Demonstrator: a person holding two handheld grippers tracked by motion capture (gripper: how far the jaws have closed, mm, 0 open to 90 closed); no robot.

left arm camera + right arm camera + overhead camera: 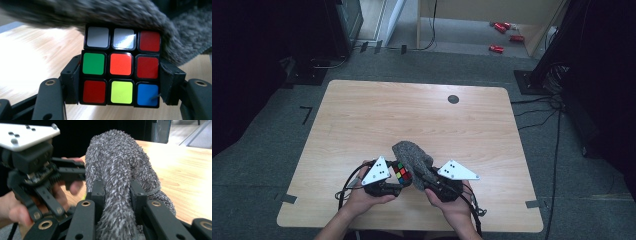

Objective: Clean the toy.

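The puzzle cube (pixel 121 66) sits clamped between the jaws of your left gripper (pixel 121 85), one jaw pressed on each side face, held just above the near middle of the wooden table (pixel 362 115). Its facing side reads, in the left gripper view: top row white, white, red; middle row green, orange, dark red; bottom row red, yellow, blue. Tiles are glossy, set in a black frame; the top centre tile carries a bright glare, and a thin pale fibre crosses the blue tile. The top of the cube is tucked under the grey fuzzy cloth (pixel 120 12), which drapes over its upper edge and down past its right side. In the high view the cube (pixel 402 173) shows as a small patch of red, green and yellow between the two grippers, with the cloth (pixel 413 159) bunched over and behind it. The cloth has a coarse, speckled nap, dark and light grey mixed; in the right gripper view it (pixel 117 170) rises as a rounded hump and narrows to a neck. Your right gripper (pixel 117 195) is closed tight on that neck, both jaws pinching the fabric. Your left gripper (pixel 384 182) and right gripper (pixel 439 186) sit close together, each with its grey three-cornered plate on top. Your left hand (pixel 364 197) and right hand (pixel 452 205) come in from the near table edge. Your left-hand fingers (pixel 75 186) show beside the cloth in the right gripper view.
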